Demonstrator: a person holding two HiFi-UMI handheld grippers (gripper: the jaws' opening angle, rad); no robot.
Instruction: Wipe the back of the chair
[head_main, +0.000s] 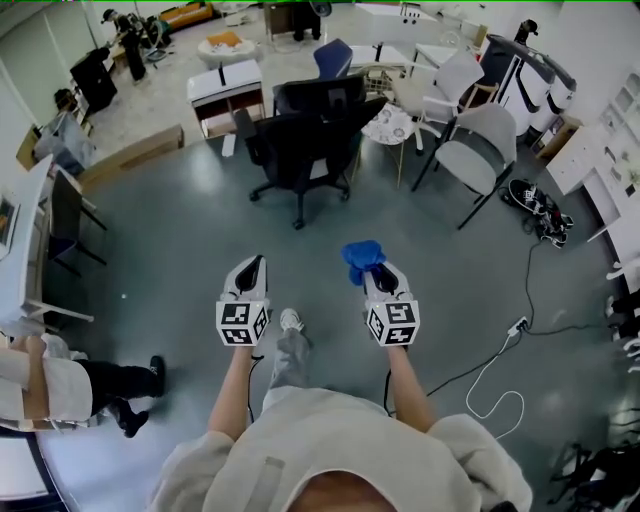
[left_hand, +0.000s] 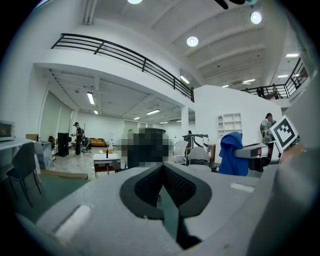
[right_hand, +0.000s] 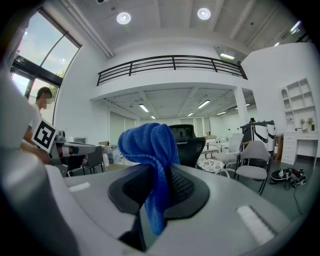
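Note:
A black office chair (head_main: 300, 145) on castors stands ahead of me on the grey floor, its backrest (right_hand: 192, 145) showing dark behind the cloth in the right gripper view. My right gripper (head_main: 372, 268) is shut on a bunched blue cloth (head_main: 361, 257), which sticks up from between its jaws (right_hand: 150, 145). My left gripper (head_main: 252, 268) is shut and holds nothing, level with the right one and a little to its left. Both grippers are well short of the chair. From the left gripper view the blue cloth (left_hand: 233, 154) shows off to the right.
A grey chair (head_main: 482, 150) and a small round patterned table (head_main: 389, 125) stand right of the black chair. A white cabinet (head_main: 226, 92) is behind it. A power strip with cable (head_main: 515, 328) lies on the floor at right. A seated person's legs (head_main: 120, 385) are at left.

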